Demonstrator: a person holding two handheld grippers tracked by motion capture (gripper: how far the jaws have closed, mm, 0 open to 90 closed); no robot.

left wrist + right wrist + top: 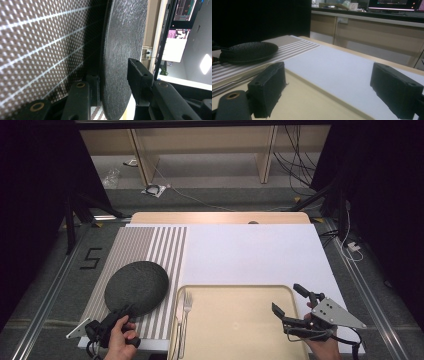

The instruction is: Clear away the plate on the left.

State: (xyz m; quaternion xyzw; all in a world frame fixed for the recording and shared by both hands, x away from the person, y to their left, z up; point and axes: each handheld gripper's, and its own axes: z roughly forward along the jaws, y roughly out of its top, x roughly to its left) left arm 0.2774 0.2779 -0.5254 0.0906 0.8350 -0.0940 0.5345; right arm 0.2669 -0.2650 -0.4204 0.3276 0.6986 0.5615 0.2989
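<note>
High view: pale wooden worktop point(220, 217) at frame centre, mostly covered by a white sheet point(250, 252). A grey-and-white striped mat point(165, 245) lies along the sheet's left side. On the mat, lower left of the frame, sits a dark round plate point(136, 287). A beige tray point(240, 320) lies at the bottom centre, with a fork point(187, 306) along its left edge. Grey carpet floor around the worktop, metal rails either side, black curtains left and right. Beyond the far edge are pale wooden furniture legs and loose cables on the floor.

Left claw point(122, 311), bottom left, reaches the plate's near rim. In the left gripper view the plate point(122, 50) stands edge-on between the jaws: one jaw sits under it against the mat's weave point(37, 50), the other stands just off its top face with a visible gap, so the jaws straddle the rim without pinching it.

Right claw point(288, 301), bottom right, hovers over the tray's right edge, jaws wide apart, nothing between them. In the right gripper view the plate point(249, 51) sits at the left on the striped mat point(287, 46), tray point(312, 105) below, white sheet point(337, 67) ahead, wooden cabinets and lit monitors behind.
</note>
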